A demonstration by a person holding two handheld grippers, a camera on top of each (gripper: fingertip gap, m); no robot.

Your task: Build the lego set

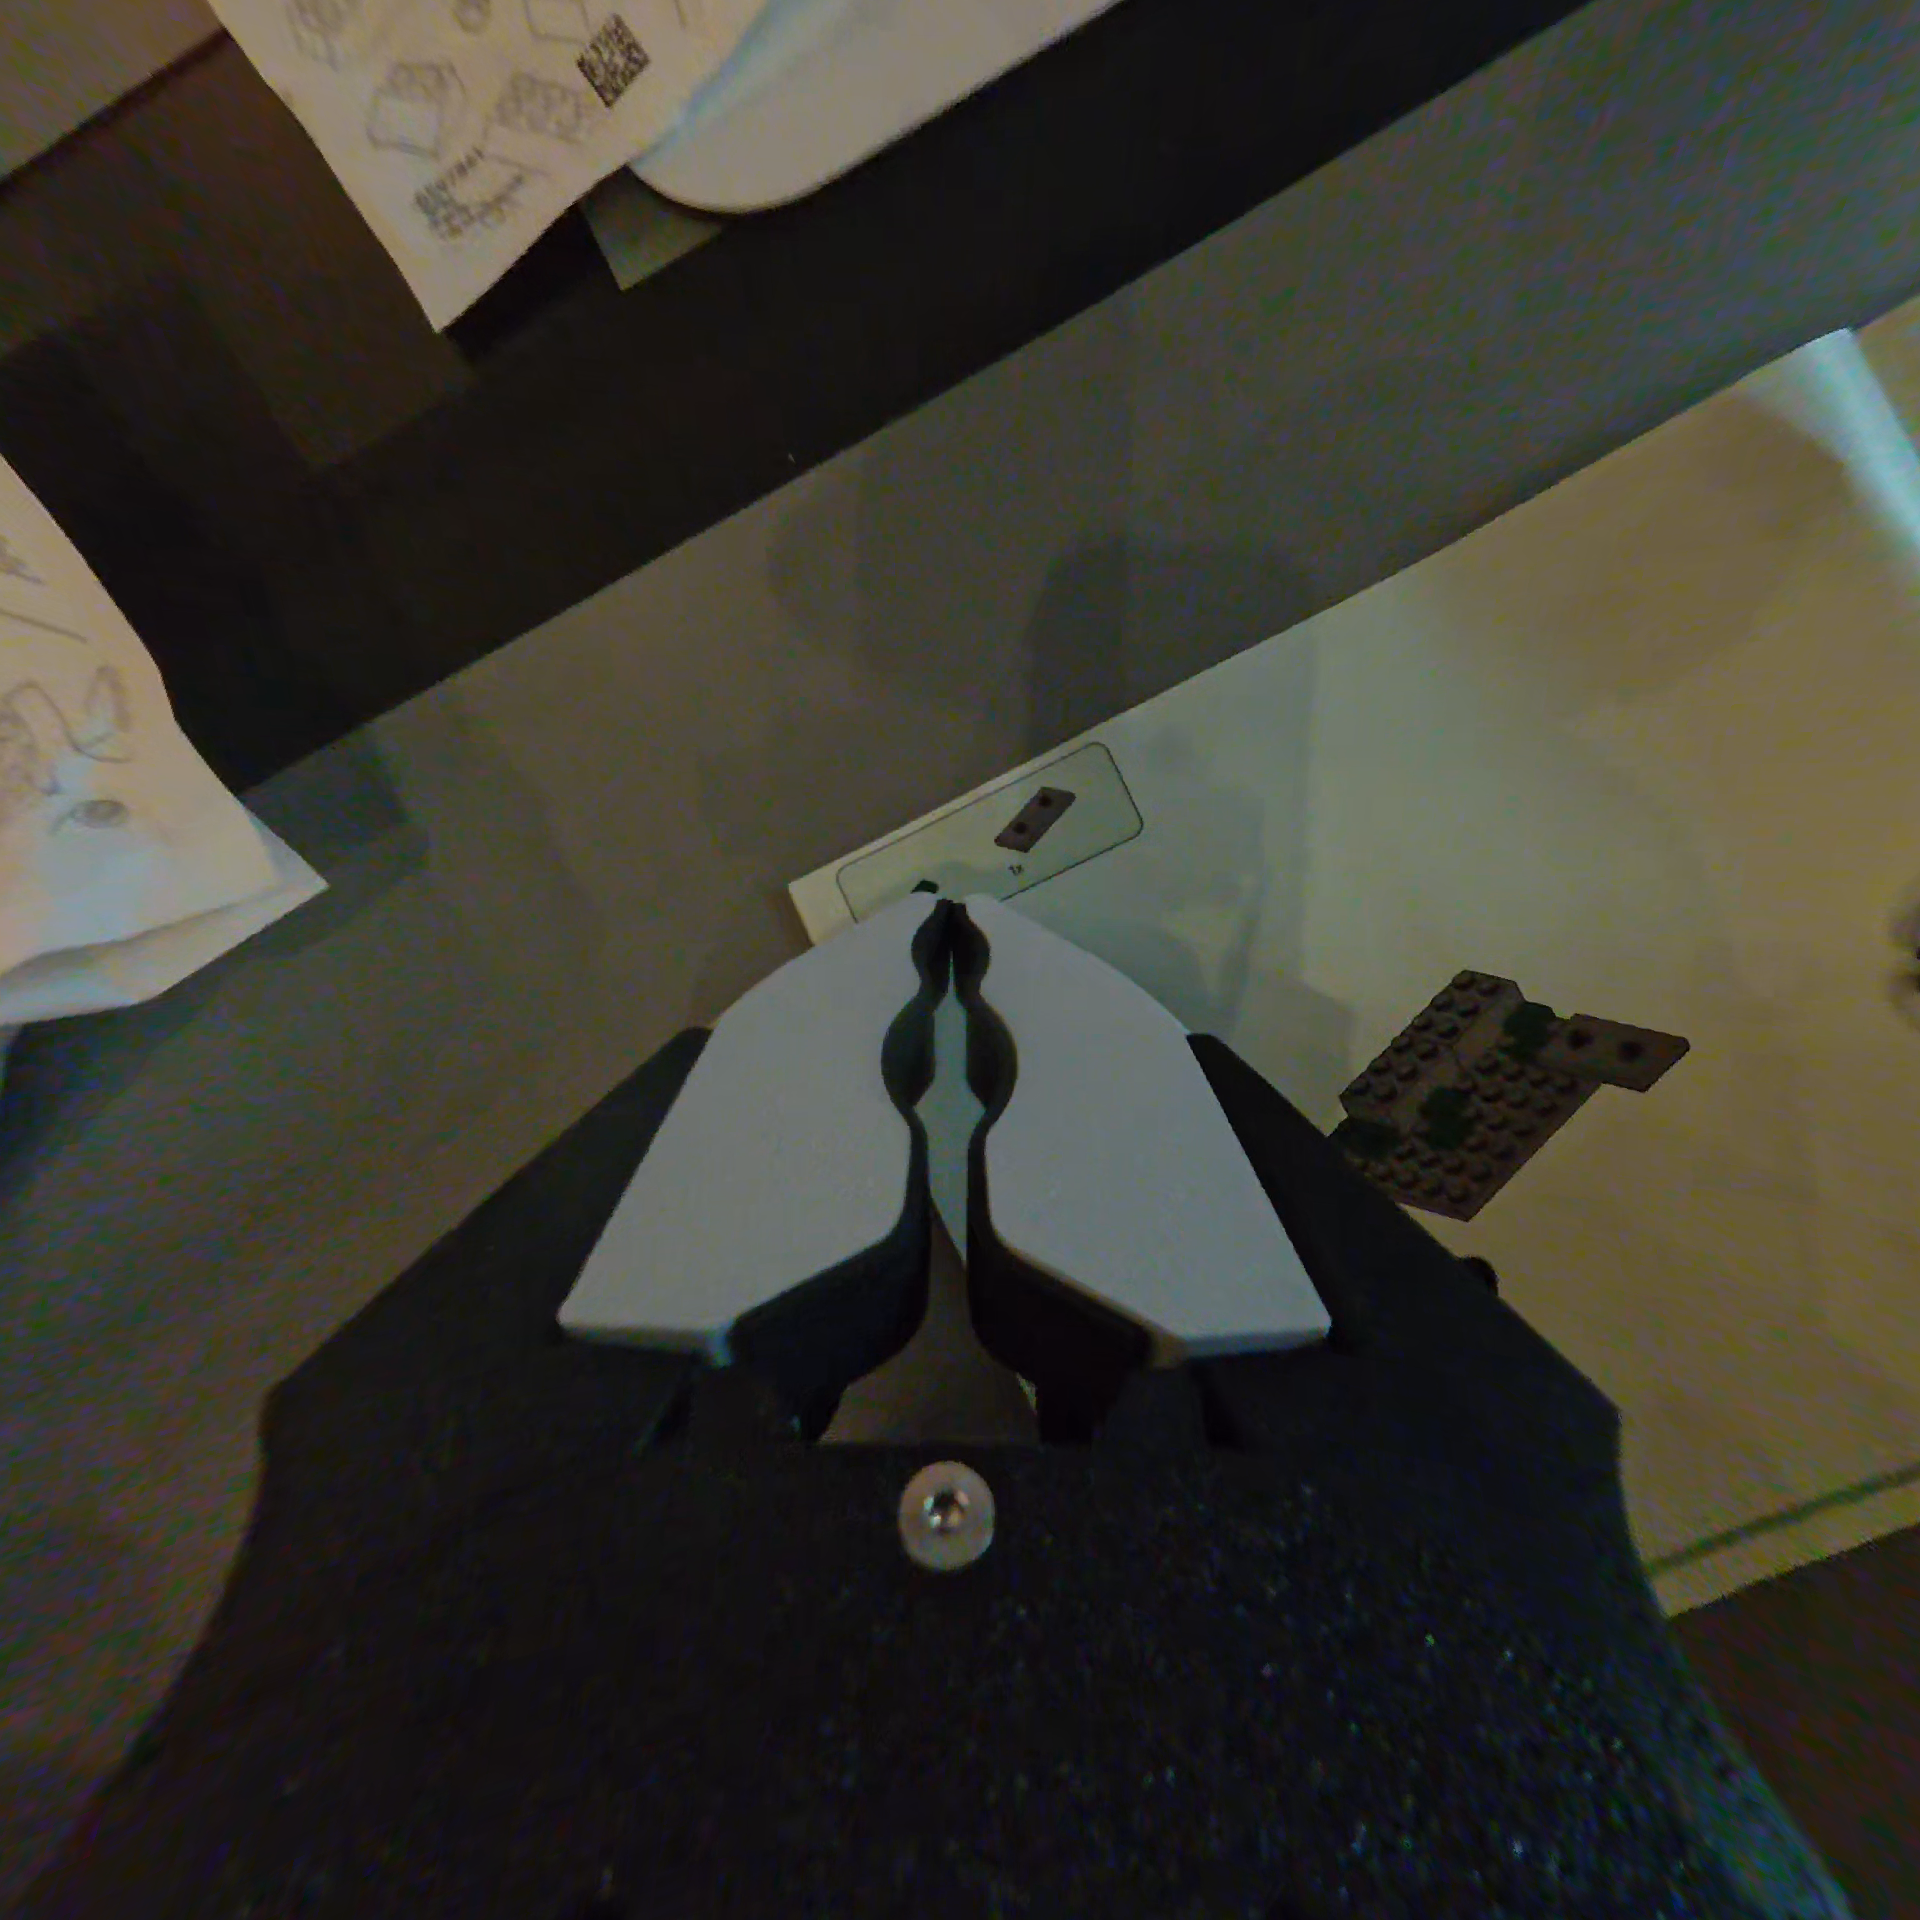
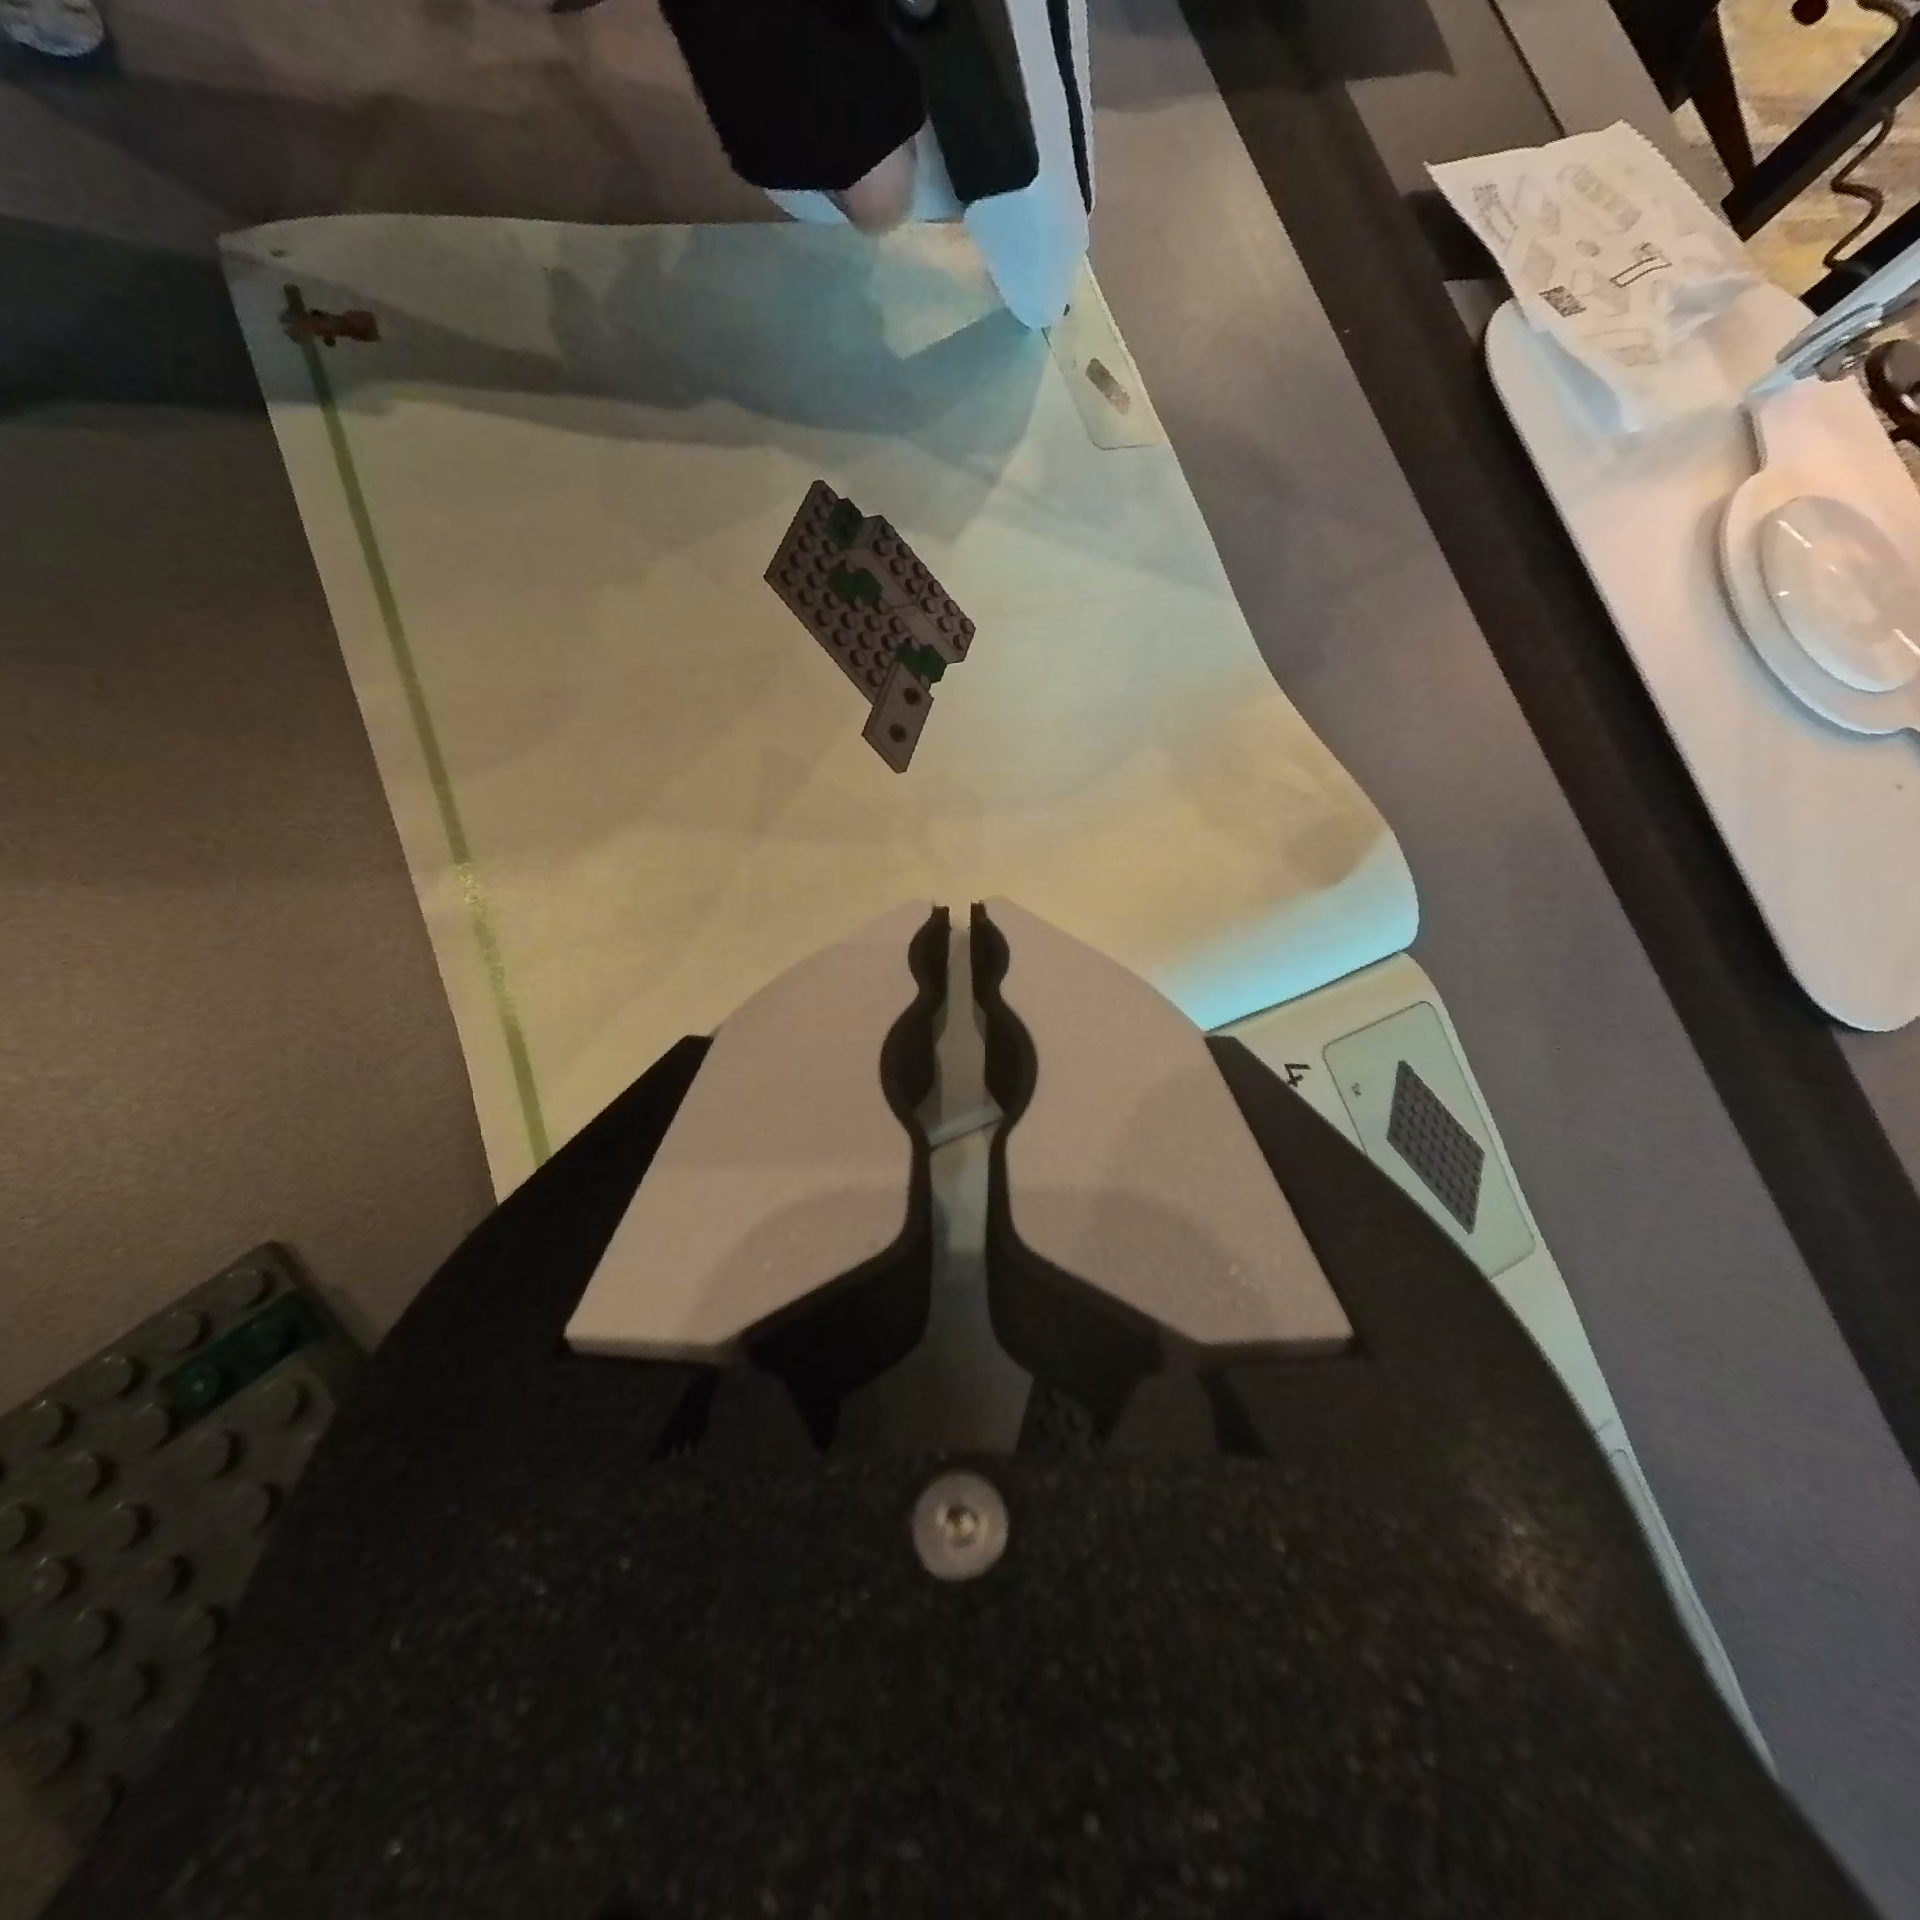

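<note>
- The table (image 2: 156,727) is a dull grey-brown surface; along its far side runs a dark strip (image 1: 520,416).
- The instruction booklet (image 2: 675,831) lies open on the table, its page curling up toward the right edge. A green line runs down its left margin. A printed drawing of a studded grey plate with green bits sits mid-page, and small parts boxes are printed at the page corners.
- A white tray (image 2: 1662,727) rests on the dark strip, well right of the booklet, with a white spoon-shaped dish lying in it.
- A crumpled white parts bag (image 2: 1590,239), printed with line drawings, lies on the tray's far end; in the left wrist view a second such bag (image 1: 94,831) lies at the left.
- The real lego plate (image 2: 125,1538), dark grey with studs and a green piece on it, lies on the table at the lower left of the right wrist view, just beside the booklet and partly hidden by the gripper body.
- The right gripper (image 2: 961,912) hangs over the near part of the page, jaws nearly together with a thin slit between the tips, holding nothing.
- The left gripper (image 1: 951,914) has its jaws pressed together; its tips are at the booklet's far corner, seemingly touching the page edge, though whether paper is pinched I cannot tell.
- A gloved hand (image 2: 821,114) holds that left gripper.
</note>
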